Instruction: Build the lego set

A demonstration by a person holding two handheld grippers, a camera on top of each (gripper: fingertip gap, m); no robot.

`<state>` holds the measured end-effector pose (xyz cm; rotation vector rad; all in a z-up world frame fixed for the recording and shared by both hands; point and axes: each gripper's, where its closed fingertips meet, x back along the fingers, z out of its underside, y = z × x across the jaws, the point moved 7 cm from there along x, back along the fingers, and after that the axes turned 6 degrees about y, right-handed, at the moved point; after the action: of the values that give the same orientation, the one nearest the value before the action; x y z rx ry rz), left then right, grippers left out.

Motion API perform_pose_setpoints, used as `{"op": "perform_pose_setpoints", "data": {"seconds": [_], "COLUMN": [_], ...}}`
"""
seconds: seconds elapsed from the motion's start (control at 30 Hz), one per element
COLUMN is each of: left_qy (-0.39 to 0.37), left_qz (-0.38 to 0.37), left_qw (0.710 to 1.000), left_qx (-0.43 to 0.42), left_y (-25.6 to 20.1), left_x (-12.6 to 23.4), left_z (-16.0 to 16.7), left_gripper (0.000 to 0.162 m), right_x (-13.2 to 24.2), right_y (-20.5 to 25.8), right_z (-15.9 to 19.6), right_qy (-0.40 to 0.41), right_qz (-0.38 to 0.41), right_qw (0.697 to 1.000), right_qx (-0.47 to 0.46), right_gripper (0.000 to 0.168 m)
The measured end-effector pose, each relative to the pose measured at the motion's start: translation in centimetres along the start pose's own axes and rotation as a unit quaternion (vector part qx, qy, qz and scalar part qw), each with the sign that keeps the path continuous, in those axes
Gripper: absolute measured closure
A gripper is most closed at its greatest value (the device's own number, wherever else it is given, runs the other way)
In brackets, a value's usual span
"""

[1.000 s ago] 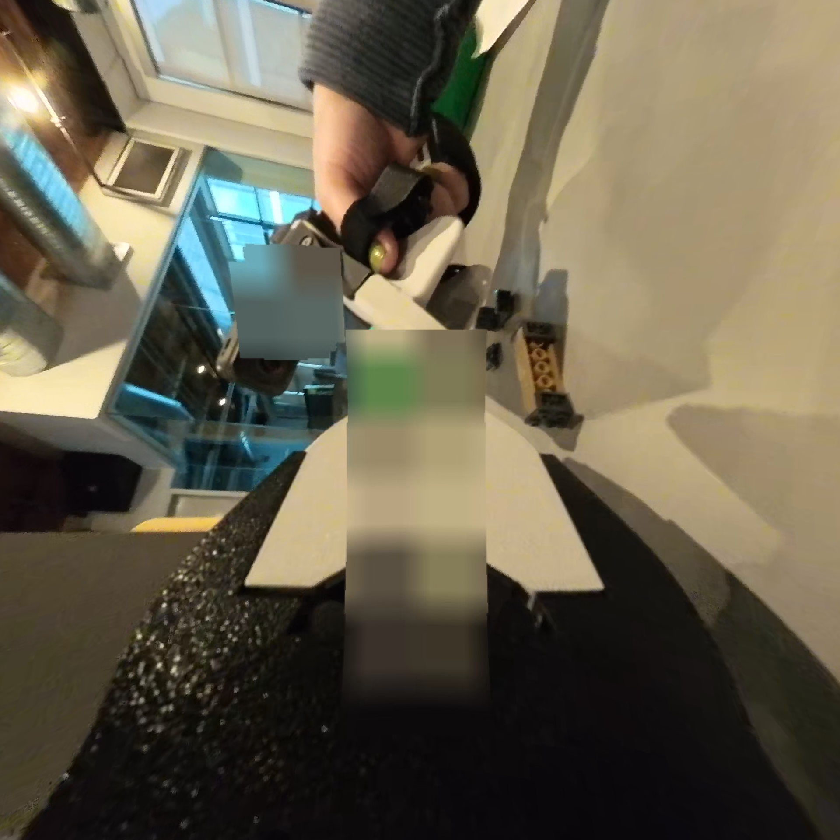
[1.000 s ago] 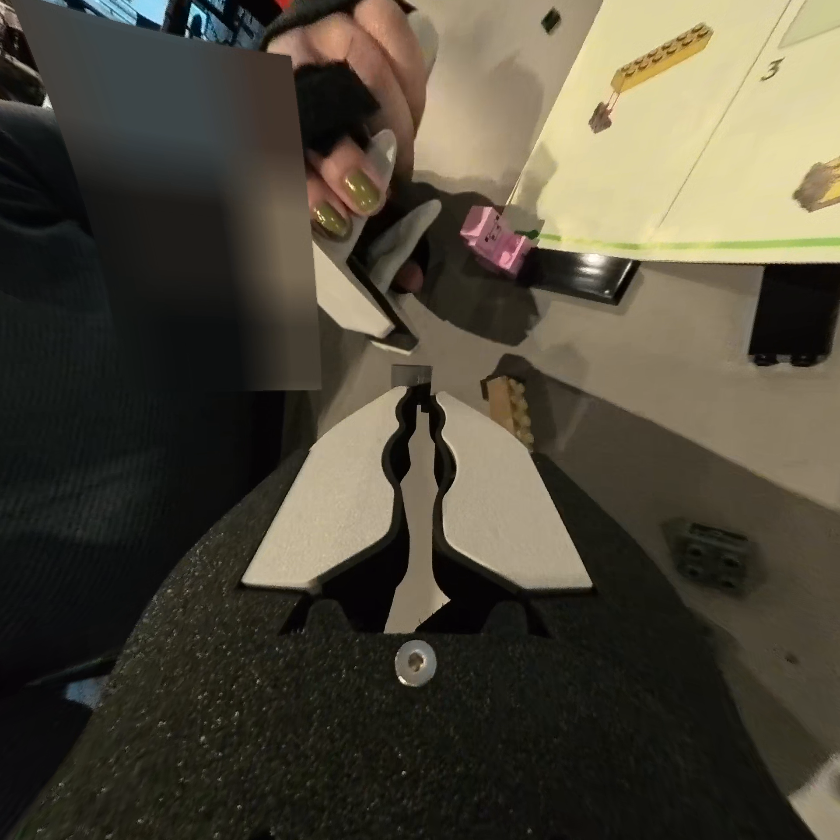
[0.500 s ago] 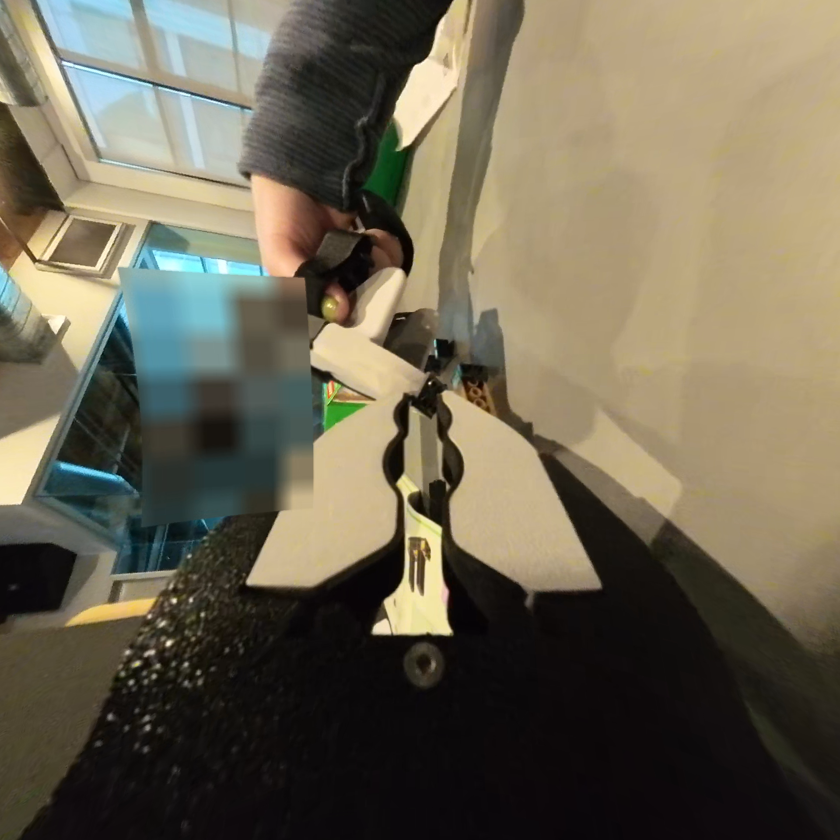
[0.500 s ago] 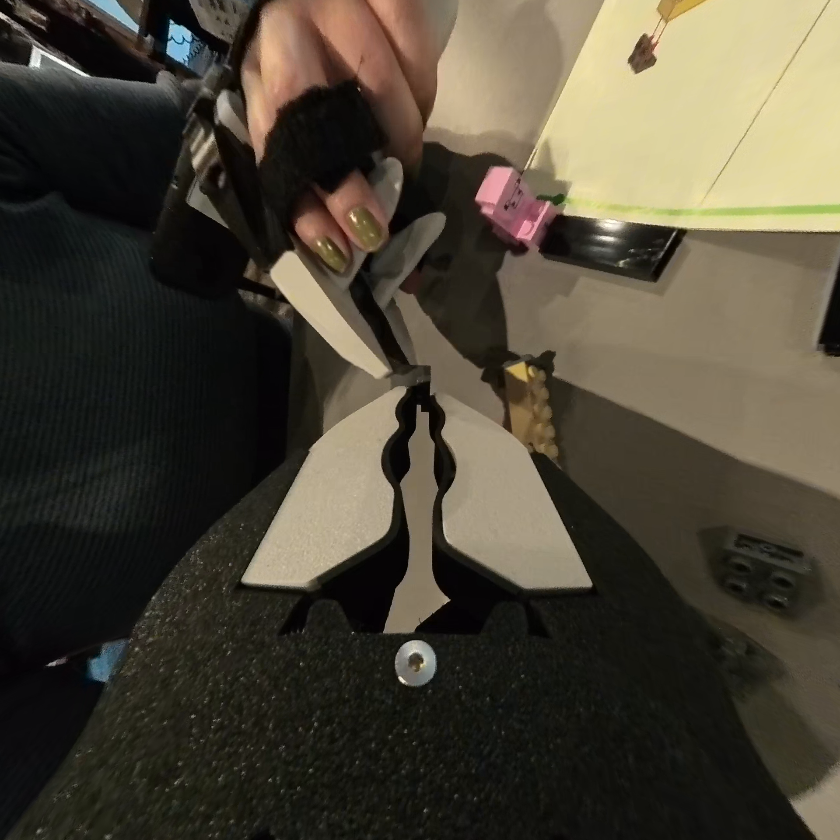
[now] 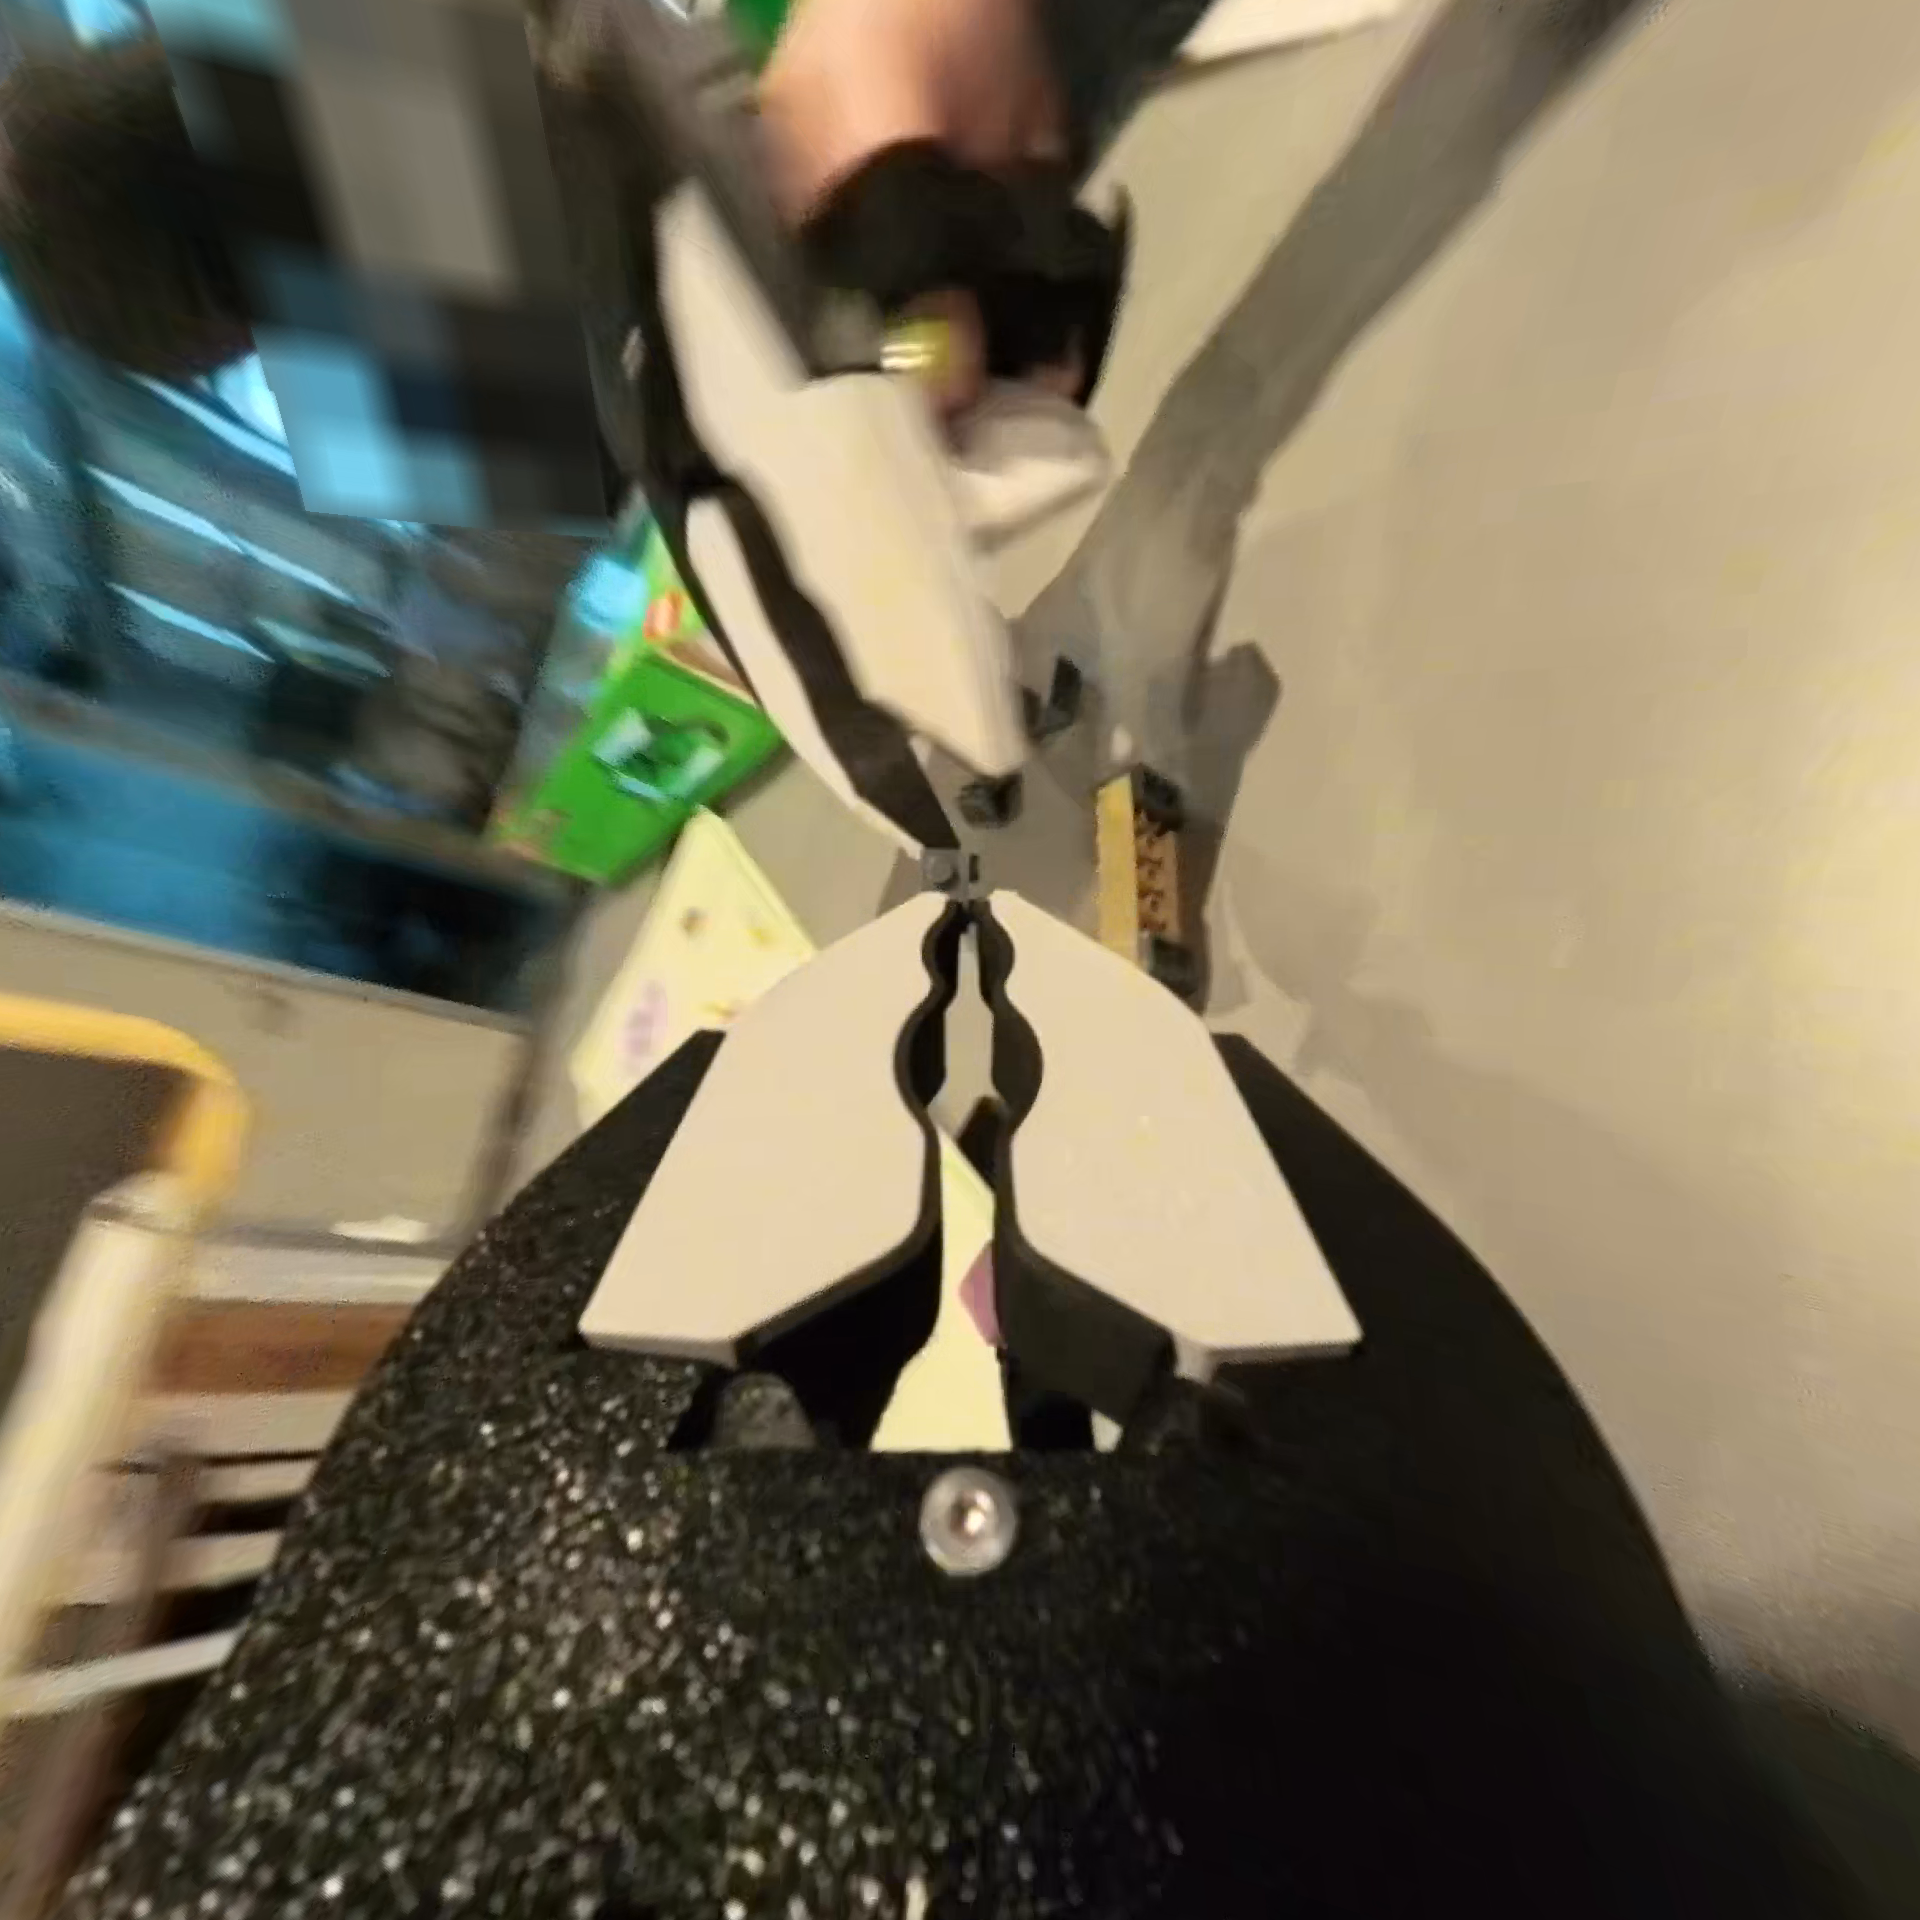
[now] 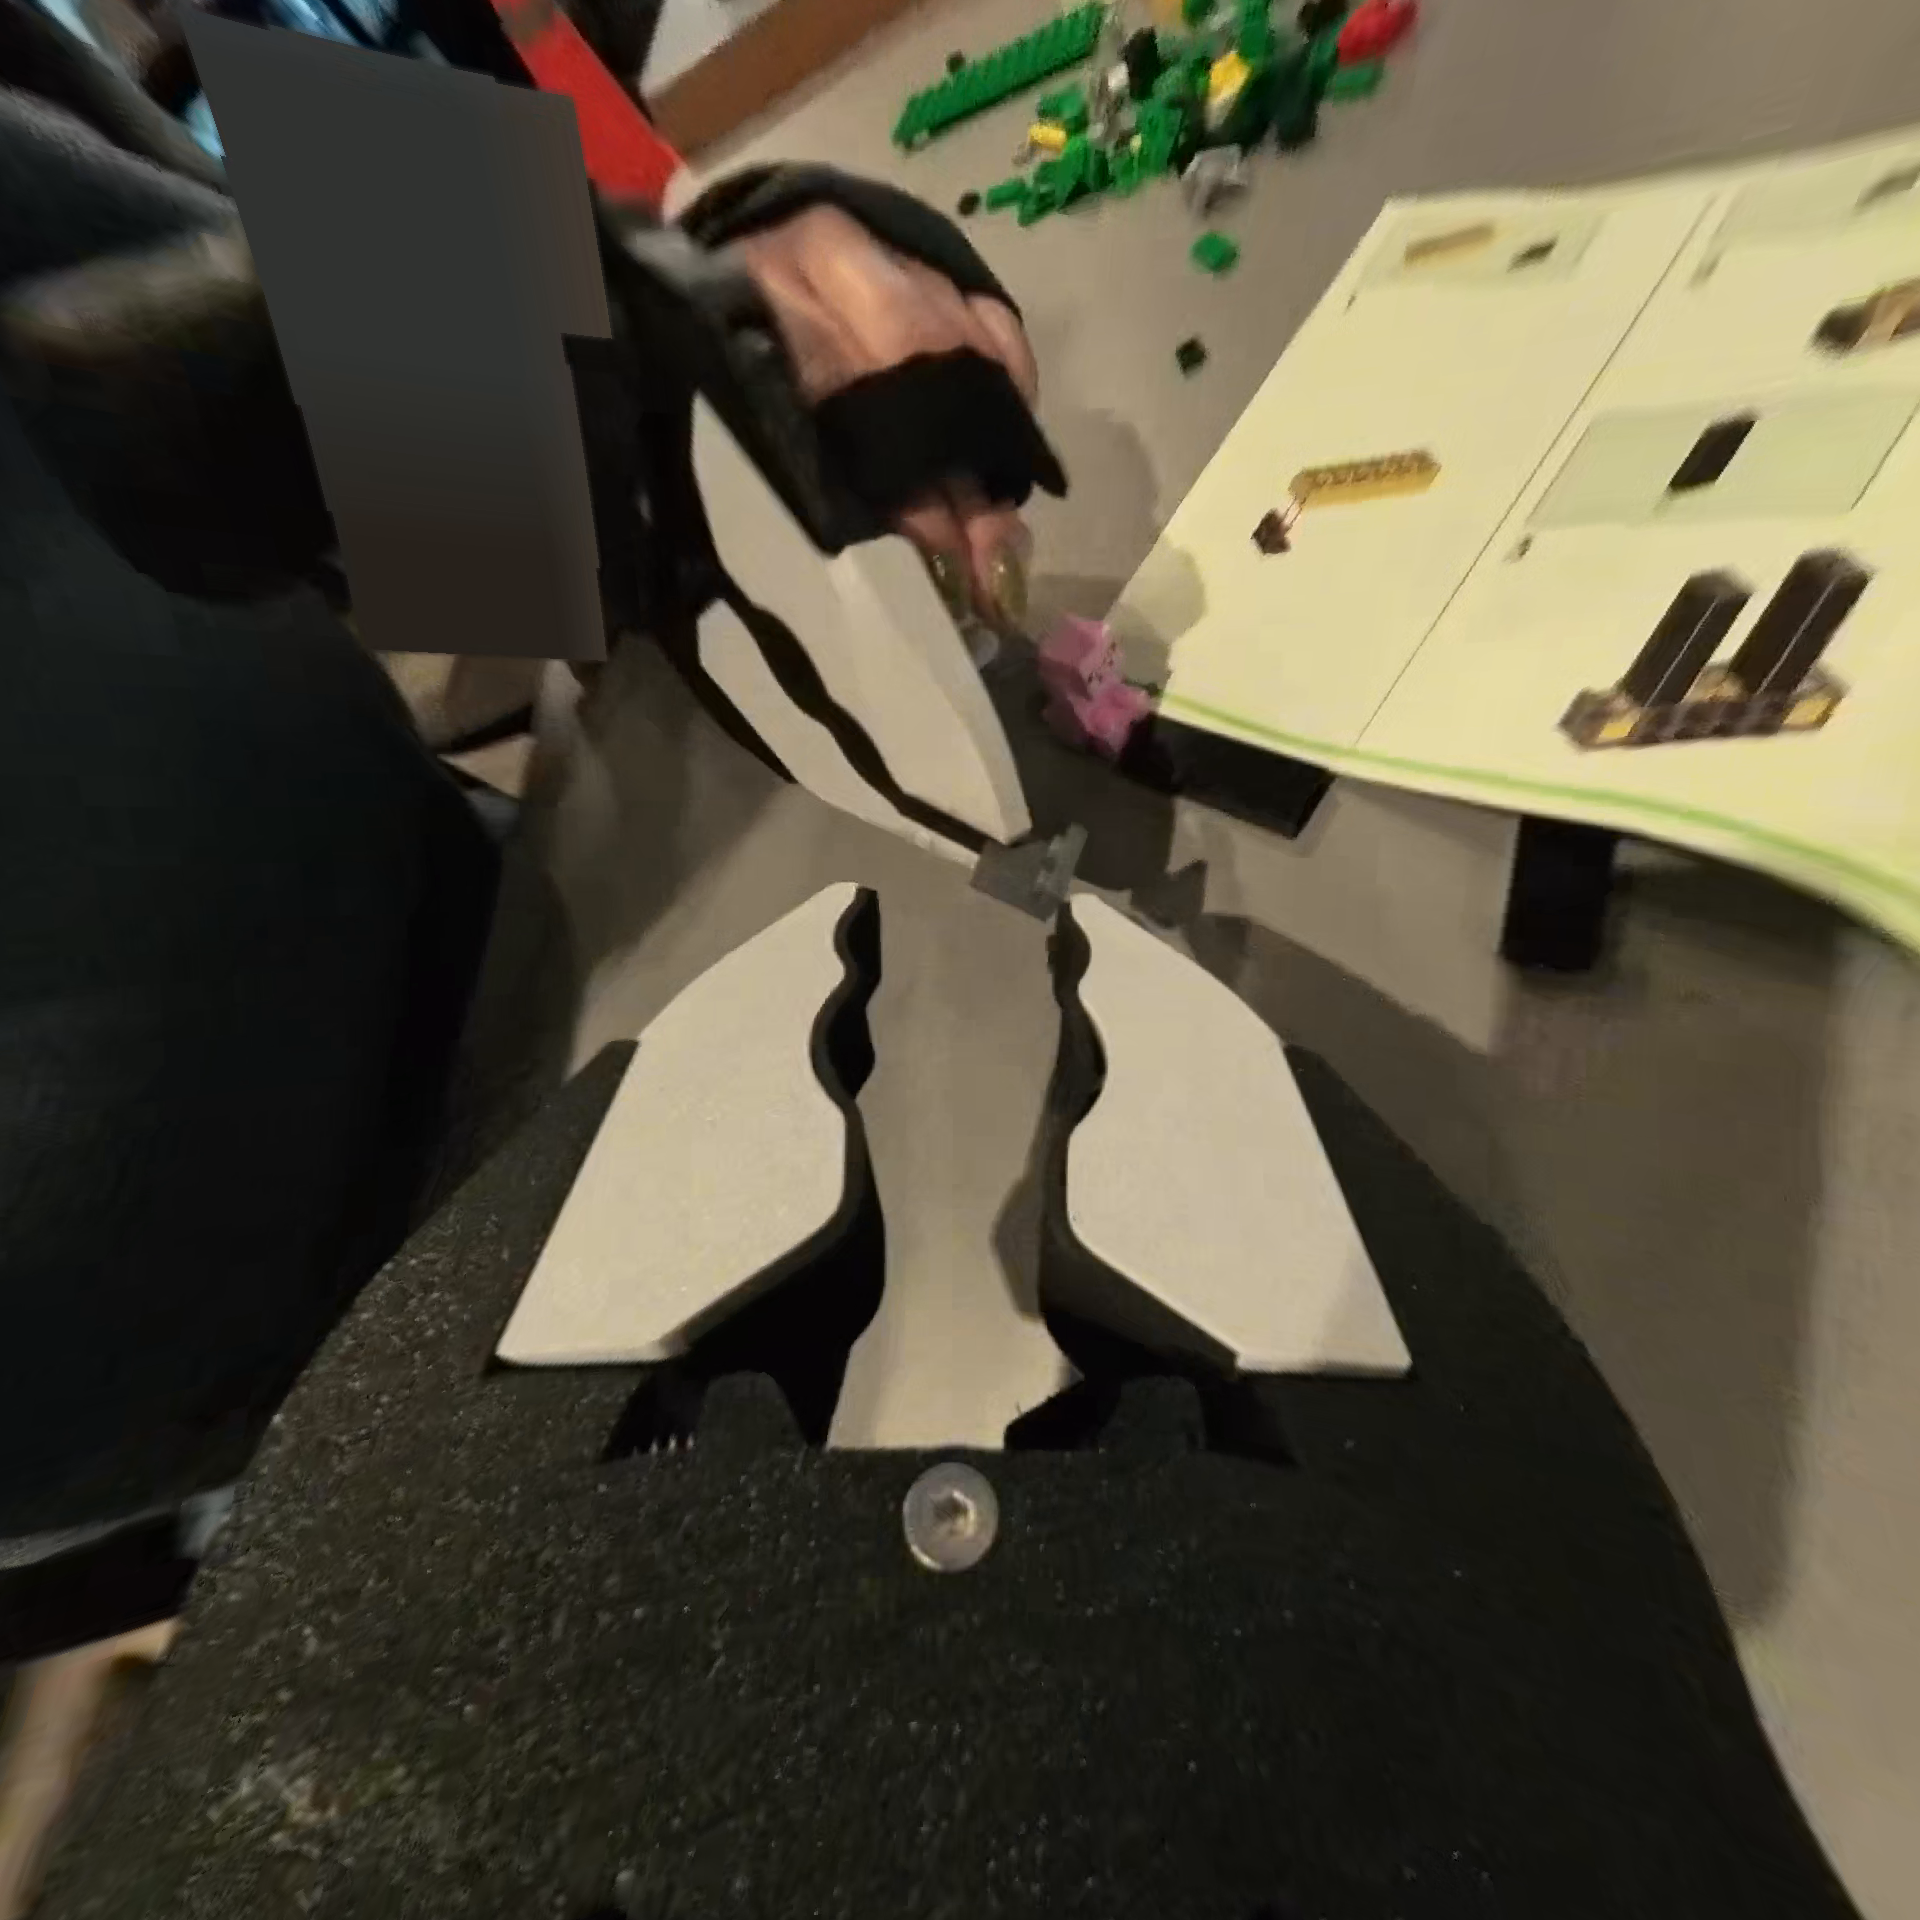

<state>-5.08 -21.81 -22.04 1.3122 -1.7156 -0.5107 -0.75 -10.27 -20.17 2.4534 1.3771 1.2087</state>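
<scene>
My left gripper [image 5: 961, 906] is shut on a small grey Lego piece [image 5: 954, 868], held above the table. In the right wrist view the left gripper [image 6: 1003, 836] comes in from the upper left with that grey piece [image 6: 1023, 871] at its tips. My right gripper [image 6: 964, 899] is open and holds nothing; its right fingertip [image 6: 1081, 920] is at the piece's edge. In the left wrist view the right gripper [image 5: 971, 816] points down at the piece from above. A tan brick with dark ends [image 5: 1127, 862] lies on the table just behind.
An open instruction booklet [image 6: 1558, 520] lies to the right over black pieces [image 6: 1558, 894]. A pink pig figure [image 6: 1091, 691] stands at its near corner. Loose green bricks [image 6: 1143, 94] lie far back. A green box [image 5: 644, 769] stands beyond the booklet.
My right gripper was shut on a small grey piece and has opened. The two grippers met tip to tip, and the grey piece now sits in the left gripper. Both views have swung round.
</scene>
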Motion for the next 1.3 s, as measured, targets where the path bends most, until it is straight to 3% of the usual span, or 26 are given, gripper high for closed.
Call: {"op": "perform_pose_setpoints", "data": {"seconds": [0.1, 0.23, 0.43, 0.63, 0.93, 1.0, 1.1, 1.3], "left_qy": [0.012, 0.058, 0.052, 0.038, 0.034, 0.032, 0.055, 0.006], "left_qz": [0.034, 0.064, 0.122, 0.153, 0.16, 0.137, 0.099, 0.068], "left_qw": [0.996, 0.987, 0.976, 0.969, 0.968, 0.972, 0.982, 0.993], "left_qx": [0.083, 0.133, 0.171, 0.19, 0.189, 0.187, 0.153, 0.093], "left_y": [0.7, 0.9, 0.4, 0.4, 0.2, 0.4, 0.7, 0.0], "left_x": [0.1, -0.4, -0.6, -0.5, -0.7, -0.7, -0.7, -0.4], "left_z": [0.0, 0.9, 0.7, 0.5, 0.3, 0.3, 0.8, 0.1], "left_gripper": [0.159, 0.159, 0.159, 0.159, 0.159, 0.15, 0.123, 0.124], "right_x": [-0.2, -0.2, -1.6, -2.5, -2.9, -2.6, -2.0, -0.8], "right_y": [1.1, 2.6, 2.9, 2.6, 2.5, 2.5, 2.2, 2.7], "right_z": [0.1, 0.0, 0.5, 1.1, 1.3, 1.3, 1.6, 2.0], "right_qy": [0.005, -0.011, 0.06, 0.093, 0.099, 0.089, 0.069, -0.024], "right_qz": [0.099, 0.167, 0.293, 0.298, 0.294, 0.295, 0.289, 0.197], "right_qw": [0.99, 0.972, 0.913, 0.899, 0.899, 0.901, 0.914, 0.966], "right_qx": [0.096, 0.163, 0.277, 0.306, 0.31, 0.305, 0.277, 0.168], "right_gripper": [0.139, 0.147, 0.151, 0.164, 0.165, 0.165, 0.165, 0.165]}}
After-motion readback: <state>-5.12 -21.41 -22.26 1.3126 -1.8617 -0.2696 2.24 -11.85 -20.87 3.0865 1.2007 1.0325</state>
